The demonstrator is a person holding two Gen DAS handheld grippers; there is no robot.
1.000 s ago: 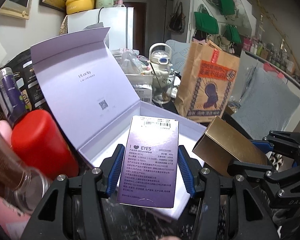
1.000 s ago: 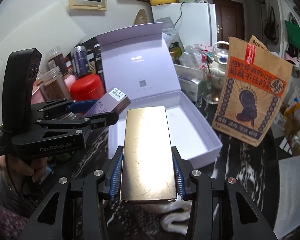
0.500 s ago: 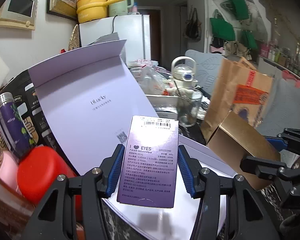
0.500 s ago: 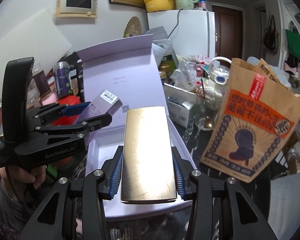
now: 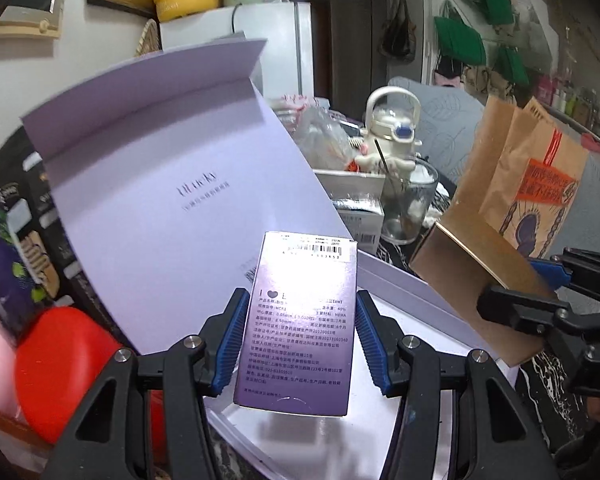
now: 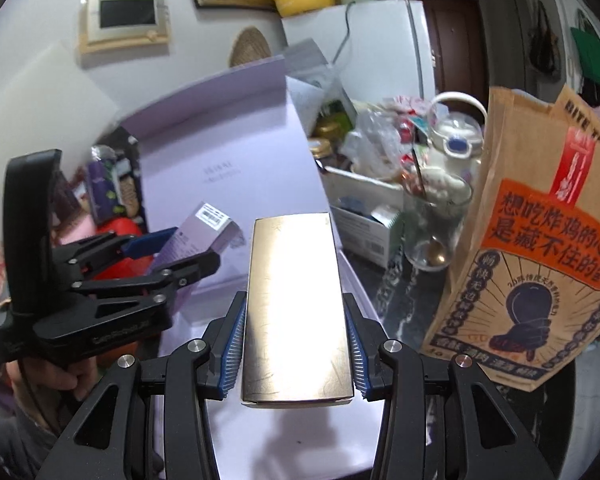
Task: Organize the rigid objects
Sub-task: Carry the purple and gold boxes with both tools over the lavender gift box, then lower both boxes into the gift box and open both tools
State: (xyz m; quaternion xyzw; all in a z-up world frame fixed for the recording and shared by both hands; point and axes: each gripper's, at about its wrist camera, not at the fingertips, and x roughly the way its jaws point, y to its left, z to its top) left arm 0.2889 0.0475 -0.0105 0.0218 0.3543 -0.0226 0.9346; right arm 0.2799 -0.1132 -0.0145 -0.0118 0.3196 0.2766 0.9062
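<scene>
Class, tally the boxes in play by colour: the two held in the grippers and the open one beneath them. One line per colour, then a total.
Purple box, in the left gripper: 1
Gold box, in the right gripper: 1
Lilac open box: 1
Total: 3

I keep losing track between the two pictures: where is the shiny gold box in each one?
Left wrist view: the gold box is at the right edge, seen from its brown side, gripped by the right claw.
Right wrist view: the gold box fills the lower centre, clamped between the claw's blue pads.
Shared landmark: the open lavender box's raised lid, behind the gold box in both.
</scene>
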